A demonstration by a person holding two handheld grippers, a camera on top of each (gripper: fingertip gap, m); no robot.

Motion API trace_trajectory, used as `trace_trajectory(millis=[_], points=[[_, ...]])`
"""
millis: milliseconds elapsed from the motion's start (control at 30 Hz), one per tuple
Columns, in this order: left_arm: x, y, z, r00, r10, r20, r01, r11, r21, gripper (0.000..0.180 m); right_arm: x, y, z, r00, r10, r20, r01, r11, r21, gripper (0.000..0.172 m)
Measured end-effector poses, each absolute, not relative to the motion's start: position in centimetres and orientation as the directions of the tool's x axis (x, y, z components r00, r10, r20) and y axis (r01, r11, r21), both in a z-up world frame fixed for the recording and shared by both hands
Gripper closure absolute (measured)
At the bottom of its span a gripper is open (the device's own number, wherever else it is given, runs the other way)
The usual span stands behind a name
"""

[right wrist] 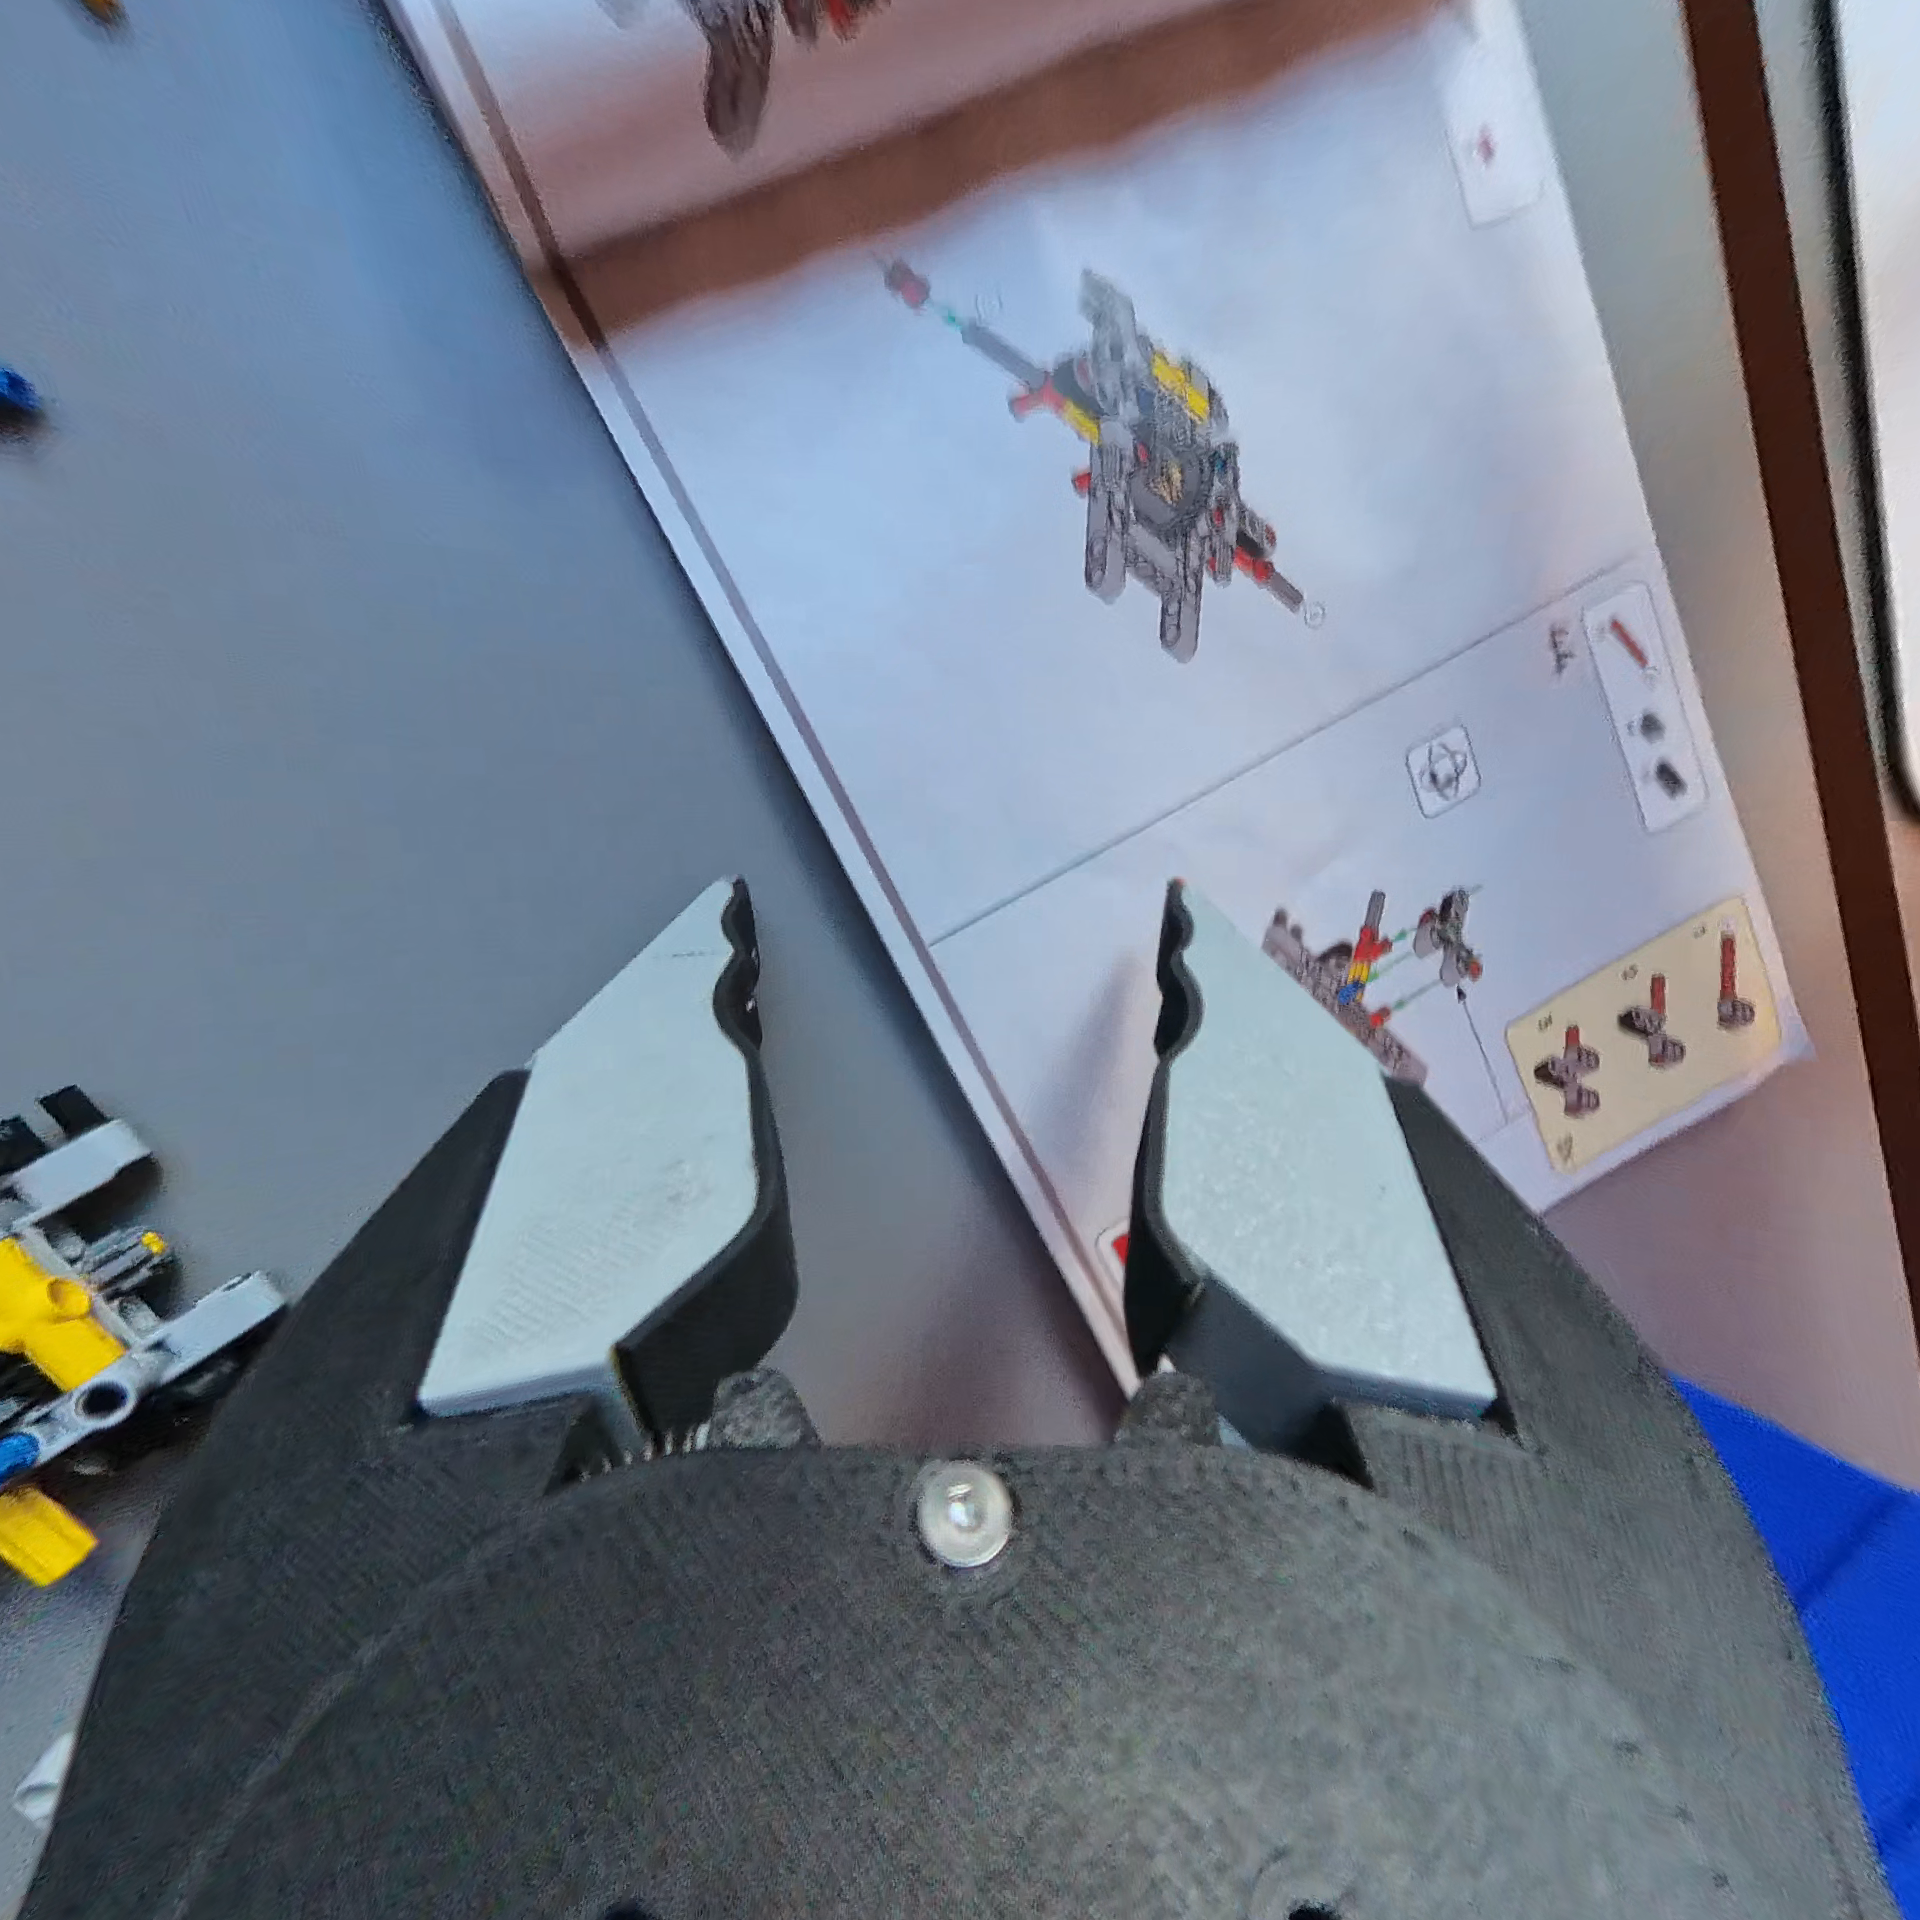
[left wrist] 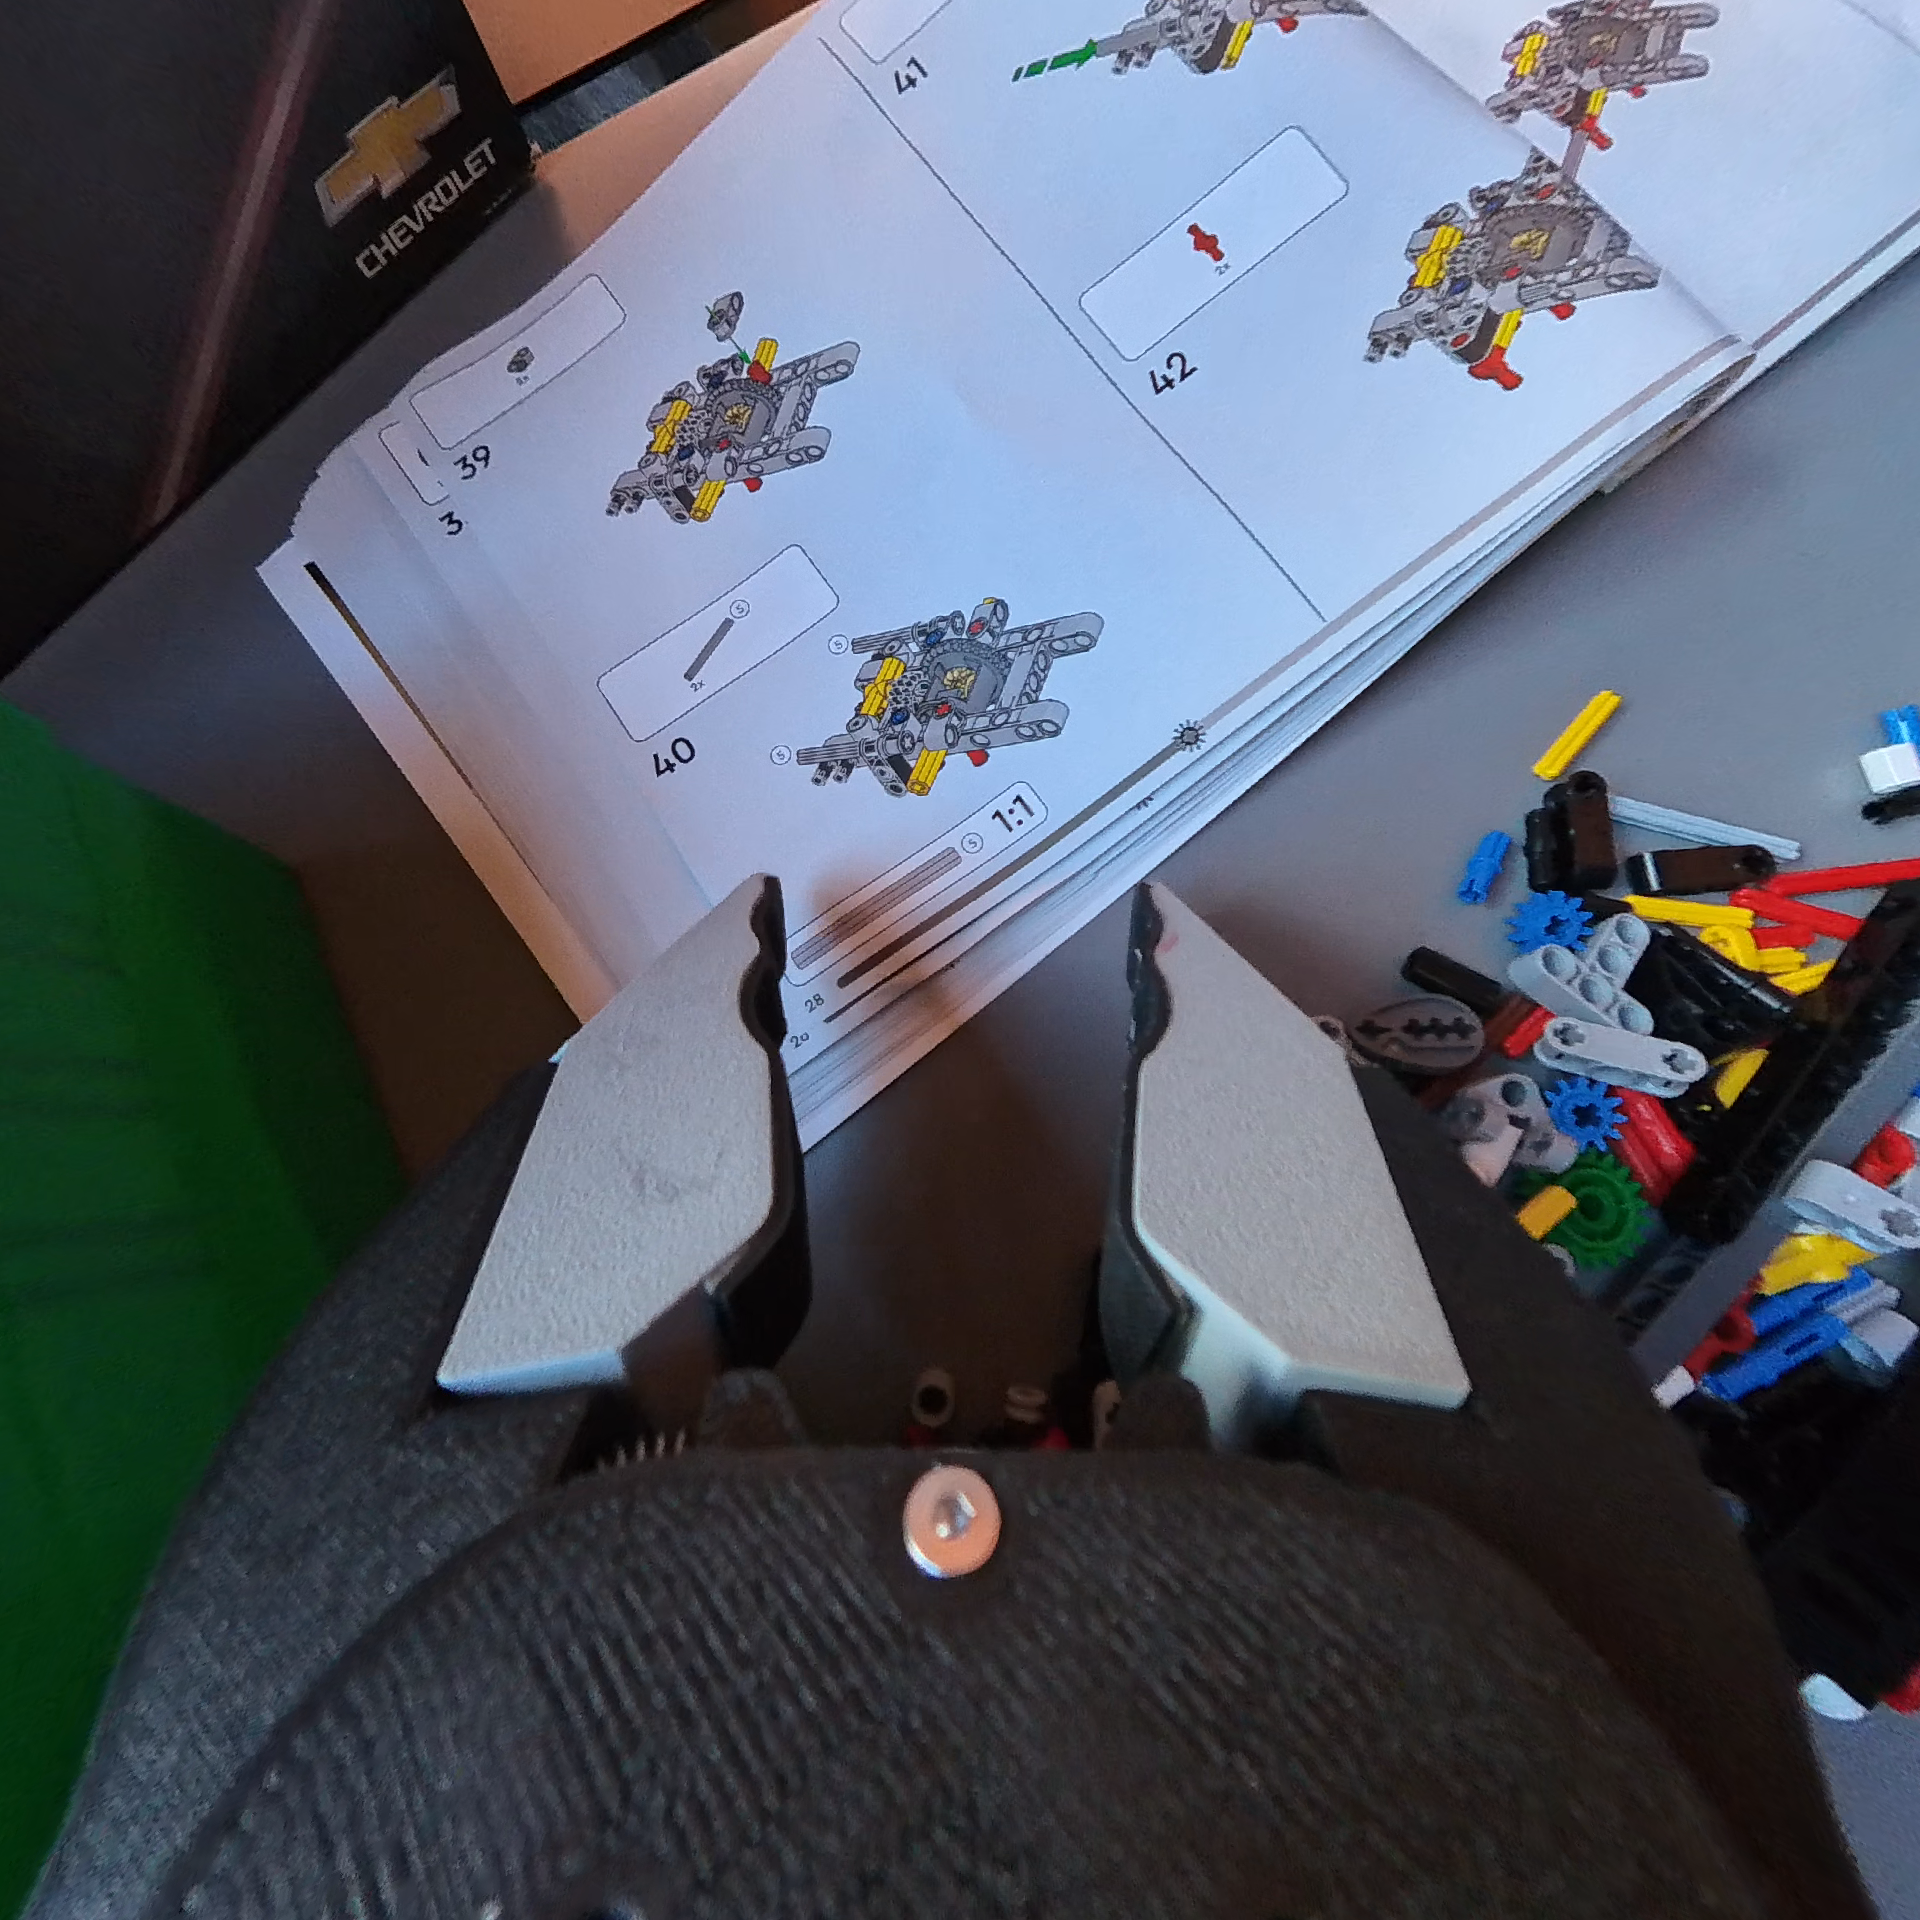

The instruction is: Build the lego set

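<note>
I've got both grippers over the grey tabletop point(left wrist: 1558, 582), nothing in either one.

Left gripper point(left wrist: 956, 935): fingers wide apart, bare, hovering over the near corner of the open instruction booklet point(left wrist: 935, 468). Booklet is thick, white glossy pages w/ drawings of a grey/yellow/red assy; page stack fans out along its edge. It lies at an angle across the tabletop, far end running toward the back edge. Left fingertip sits over the page corner, right one over bare tabletop just off the booklet's edge. On my right of that gripper, a pile of loose plastic building parts point(left wrist: 1683, 1039): blue & green gears, grey beams w/ holes, black connectors, red and yellow axles, all jumbled, near but not touching the fingers. A dark box point(left wrist: 312, 208) stands by the booklet's far-left corner. Green cloth point(left wrist: 125, 1143) at the tabletop's left edge.

Right gripper point(right wrist: 961, 935): fingers also spread wide, bare, straddling the booklet's point(right wrist: 1143, 675) long edge; left tip over plain tabletop point(right wrist: 312, 623), right tip over the page. View's motion-blurred. Open flat room to its left, then a part-built grey/yellow assembly point(right wrist: 94, 1320) well apart near the view's left border. Brown table edge strip point(right wrist: 1787, 520) runs past the booklet's far side. Pads are black, wavy-profiled; finger shells matte pale grey.
</note>
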State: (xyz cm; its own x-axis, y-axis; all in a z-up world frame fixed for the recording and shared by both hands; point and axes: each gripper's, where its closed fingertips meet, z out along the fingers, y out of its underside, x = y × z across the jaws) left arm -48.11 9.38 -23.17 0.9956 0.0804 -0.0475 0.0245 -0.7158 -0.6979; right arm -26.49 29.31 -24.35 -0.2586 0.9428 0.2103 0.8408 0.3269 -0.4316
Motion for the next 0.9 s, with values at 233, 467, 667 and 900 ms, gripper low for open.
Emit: trace_trajectory(millis=[233, 467, 667, 900], points=[[-48.4, 9.3, -23.7, 0.996, 0.083, -0.042, 0.032, -0.727, -0.686, 0.116, -27.4, 29.5, -25.0, -0.369, 0.925, 0.09, 0.849, 0.374, -0.374, 0.104], [-48.6, 9.2, -23.8, 0.995, 0.088, -0.047, 0.032, -0.731, -0.682, 0.116, -27.7, 29.7, -25.1, -0.447, 0.892, 0.072, 0.847, 0.447, -0.288, 0.126], [-48.6, 9.2, -24.1, 0.996, 0.087, -0.037, 0.039, -0.736, -0.675, 0.116, -26.7, 27.8, -24.9, -0.565, 0.813, 0.142, 0.782, 0.582, -0.224, 0.172], [-48.6, 9.1, -23.5, 0.995, 0.083, -0.049, 0.027, -0.729, -0.684, 0.116, -24.3, 27.8, -25.0, -0.537, 0.839, 0.088, 0.816, 0.543, -0.197, 0.172]])
